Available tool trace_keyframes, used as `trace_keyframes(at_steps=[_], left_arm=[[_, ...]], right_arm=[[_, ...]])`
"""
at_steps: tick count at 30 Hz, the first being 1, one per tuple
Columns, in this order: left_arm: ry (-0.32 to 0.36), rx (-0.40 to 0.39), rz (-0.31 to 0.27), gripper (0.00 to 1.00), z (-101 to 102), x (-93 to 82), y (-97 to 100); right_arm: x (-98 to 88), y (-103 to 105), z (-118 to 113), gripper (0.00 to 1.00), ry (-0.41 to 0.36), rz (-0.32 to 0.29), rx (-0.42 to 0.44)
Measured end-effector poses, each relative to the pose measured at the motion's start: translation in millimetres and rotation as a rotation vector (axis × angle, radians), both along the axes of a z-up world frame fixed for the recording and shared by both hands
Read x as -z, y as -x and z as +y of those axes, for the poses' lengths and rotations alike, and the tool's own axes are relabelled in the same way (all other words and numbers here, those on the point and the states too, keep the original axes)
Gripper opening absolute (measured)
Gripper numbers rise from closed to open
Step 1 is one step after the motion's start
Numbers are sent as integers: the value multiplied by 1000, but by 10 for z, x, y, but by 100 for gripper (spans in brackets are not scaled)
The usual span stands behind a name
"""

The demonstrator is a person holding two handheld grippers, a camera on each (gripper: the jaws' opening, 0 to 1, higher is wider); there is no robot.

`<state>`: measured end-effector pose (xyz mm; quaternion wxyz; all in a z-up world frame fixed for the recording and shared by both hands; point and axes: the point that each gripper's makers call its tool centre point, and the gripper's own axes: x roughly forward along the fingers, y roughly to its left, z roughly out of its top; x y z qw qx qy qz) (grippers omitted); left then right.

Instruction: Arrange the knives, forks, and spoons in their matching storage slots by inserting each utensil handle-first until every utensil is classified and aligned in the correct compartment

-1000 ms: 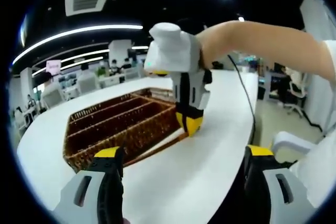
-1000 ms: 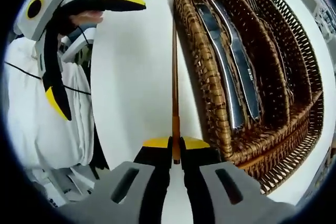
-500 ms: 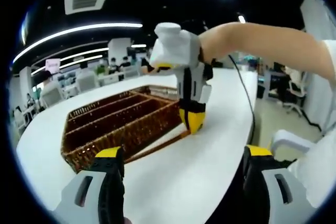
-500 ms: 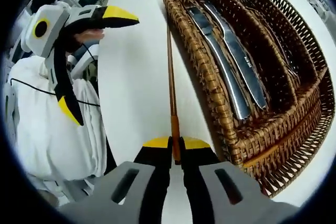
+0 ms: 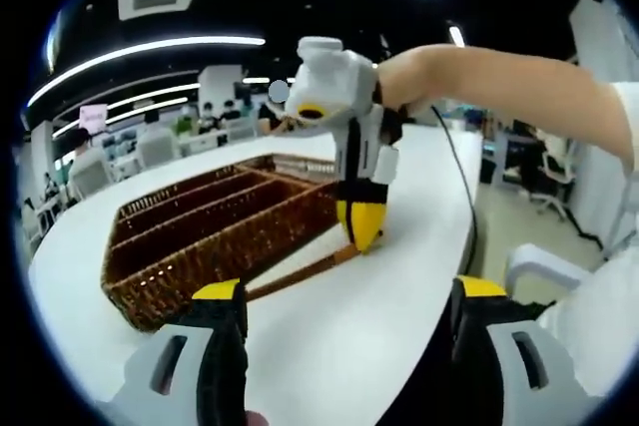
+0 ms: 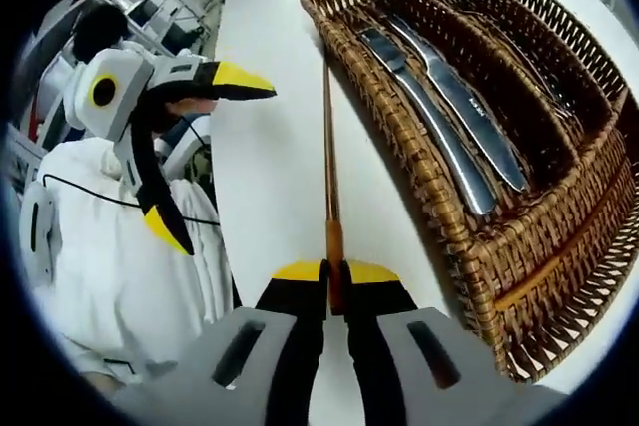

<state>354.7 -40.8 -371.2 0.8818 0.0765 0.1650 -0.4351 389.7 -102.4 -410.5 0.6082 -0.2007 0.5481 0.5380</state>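
The right gripper (image 6: 334, 271) pinches a long brown stick (image 6: 328, 162) lying on the white table (image 6: 270, 167), just beside the basket (image 6: 439, 216) holding two knives (image 6: 449, 127). The left gripper (image 5: 339, 296) is spread wide.

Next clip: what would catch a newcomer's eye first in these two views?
The right gripper, shut on a thin brown wooden stick that lies along the white table beside the wicker cutlery tray. Two table knives lie side by side in the tray's nearest compartment. In the right gripper view, the left gripper hangs open over the table edge at left.
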Motion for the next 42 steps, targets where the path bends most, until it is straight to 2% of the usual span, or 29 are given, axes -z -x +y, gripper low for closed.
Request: trace_keyframes(at_steps=[1,5,10,18,23,25,28,30,33,37,40,42], left_arm=[[-1,5,5,78,-13,7,9],[7,21,32,72,-52,33,28],[71,58,120,62,-140,62,43],[161,30,238,59,-184,145,-47],[193,30,252,54,-201,145,-59],[226,28,269,53,-221,116,-65],[231,25,273,52,-233,122,-68],[239,27,277,51,-245,117,-68],[276,20,290,50,-266,88,-82],[329,-17,296,45,-236,51,-171],[431,-52,312,38,-201,-34,-228],[455,-76,324,33,-153,-32,-273]], right_arm=[[-17,10,26,5,-27,13,10],[-25,14,12,5,-55,41,38],[-66,51,43,5,-114,84,67],[-94,123,21,4,-185,136,100],[-67,178,-37,4,-215,156,94],[-77,202,-38,4,-245,174,100],[-138,253,1,5,-301,186,94],[-148,267,2,5,-313,189,93],[-170,261,11,5,-340,191,95],[-230,292,59,5,-403,195,83],[-235,326,87,5,-429,191,70],[-244,339,116,5,-447,191,65]])
